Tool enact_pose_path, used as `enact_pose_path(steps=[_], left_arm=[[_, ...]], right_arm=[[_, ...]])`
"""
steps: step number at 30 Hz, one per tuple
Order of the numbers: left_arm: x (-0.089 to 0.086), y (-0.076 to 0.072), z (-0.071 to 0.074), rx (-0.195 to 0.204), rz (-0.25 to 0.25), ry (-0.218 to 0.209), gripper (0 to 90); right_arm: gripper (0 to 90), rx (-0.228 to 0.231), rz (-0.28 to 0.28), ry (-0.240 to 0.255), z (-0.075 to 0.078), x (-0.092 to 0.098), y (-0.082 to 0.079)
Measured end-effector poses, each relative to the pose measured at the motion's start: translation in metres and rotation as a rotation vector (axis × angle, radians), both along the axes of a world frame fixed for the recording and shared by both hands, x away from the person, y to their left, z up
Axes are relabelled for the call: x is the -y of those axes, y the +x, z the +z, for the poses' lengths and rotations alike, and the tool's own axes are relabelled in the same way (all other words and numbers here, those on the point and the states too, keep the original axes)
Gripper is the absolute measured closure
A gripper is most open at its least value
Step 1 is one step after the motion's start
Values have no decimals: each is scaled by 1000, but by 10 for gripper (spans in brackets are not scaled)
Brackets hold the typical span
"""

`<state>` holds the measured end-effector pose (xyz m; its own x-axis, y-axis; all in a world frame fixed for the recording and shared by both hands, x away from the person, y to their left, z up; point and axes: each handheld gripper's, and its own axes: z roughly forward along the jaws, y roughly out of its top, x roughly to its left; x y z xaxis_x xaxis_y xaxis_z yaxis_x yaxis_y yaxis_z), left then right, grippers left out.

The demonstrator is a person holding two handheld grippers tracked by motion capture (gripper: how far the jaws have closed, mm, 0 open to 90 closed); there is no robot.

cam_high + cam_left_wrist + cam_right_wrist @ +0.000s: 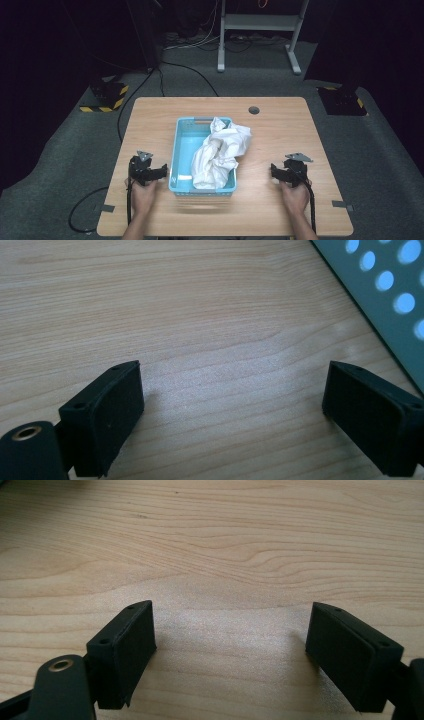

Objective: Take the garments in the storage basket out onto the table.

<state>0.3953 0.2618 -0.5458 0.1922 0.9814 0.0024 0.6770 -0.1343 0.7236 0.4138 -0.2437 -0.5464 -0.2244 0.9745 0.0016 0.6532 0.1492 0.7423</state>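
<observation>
A light blue perforated plastic basket (183,150) sits in the middle of the wooden table (280,125). A crumpled white cloth (220,150) lies in it and spills over its right rim. My left gripper (148,170) rests on the table just left of the basket, open, with bare wood between its fingertips (120,415); the basket wall (390,290) shows at the upper right of the left gripper view. My right gripper (290,172) rests to the right of the basket, well apart from it, open over bare wood (230,645).
A round cable hole (254,110) is in the table's far right part. Beyond the table stand a white metal frame (260,30), cables on the grey floor, and two black bases with yellow-black tape (105,95). Tape strips mark the table's front corners.
</observation>
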Motion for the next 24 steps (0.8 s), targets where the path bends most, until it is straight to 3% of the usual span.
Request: enact_pose_path(steps=[24], left_arm=[[0, 0, 0, 0, 0, -1, 98]], right_arm=[[151, -9, 4, 4, 0, 0, 3]])
